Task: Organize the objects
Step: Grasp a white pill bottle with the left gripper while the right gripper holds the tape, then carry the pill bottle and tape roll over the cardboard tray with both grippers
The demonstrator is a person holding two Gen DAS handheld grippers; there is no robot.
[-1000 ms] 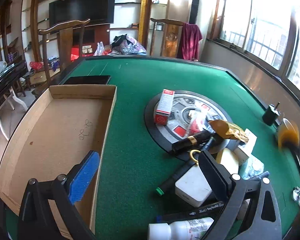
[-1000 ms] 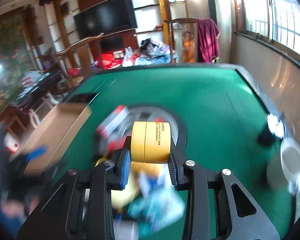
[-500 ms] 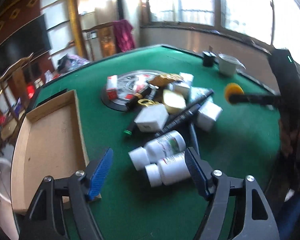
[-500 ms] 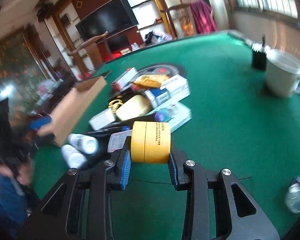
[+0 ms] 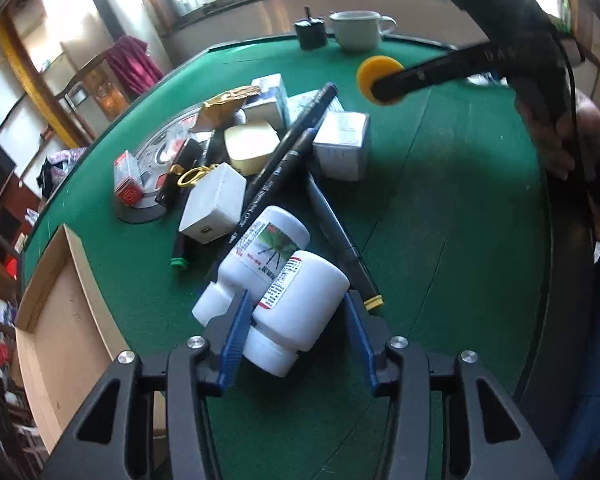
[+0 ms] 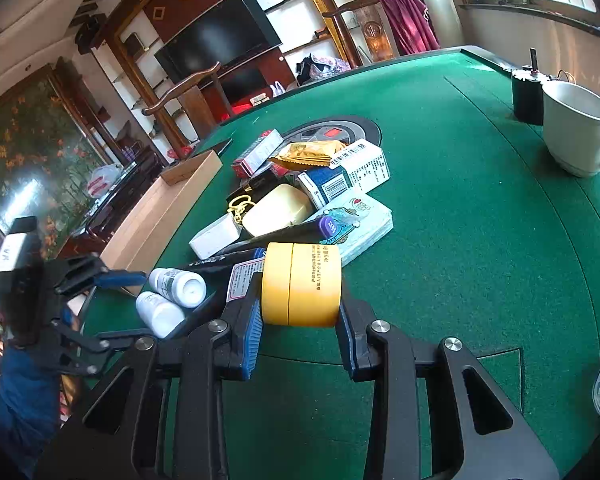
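1. The yellow tape roll (image 6: 301, 284) was clamped tight between the right gripper (image 6: 298, 322) pads, held above the green table (image 6: 480, 240).
2. The left gripper (image 5: 296, 334) was spread wide around the nearer white bottle (image 5: 300, 304), jaws not clearly touching it.
3. The cardboard box (image 5: 72, 320) was seen at 9 o'clock of that bottle, the clutter pile at 12.

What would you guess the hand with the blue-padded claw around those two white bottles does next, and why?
Probably close the left gripper on the nearer white bottle. Its blue pads straddle that bottle, with a gap showing on the right side, so it isn't gripped yet. The second bottle lies against it, so a gentle squeeze seems wise. The cardboard box sits just left, and the right gripper already holds the yellow tape roll.
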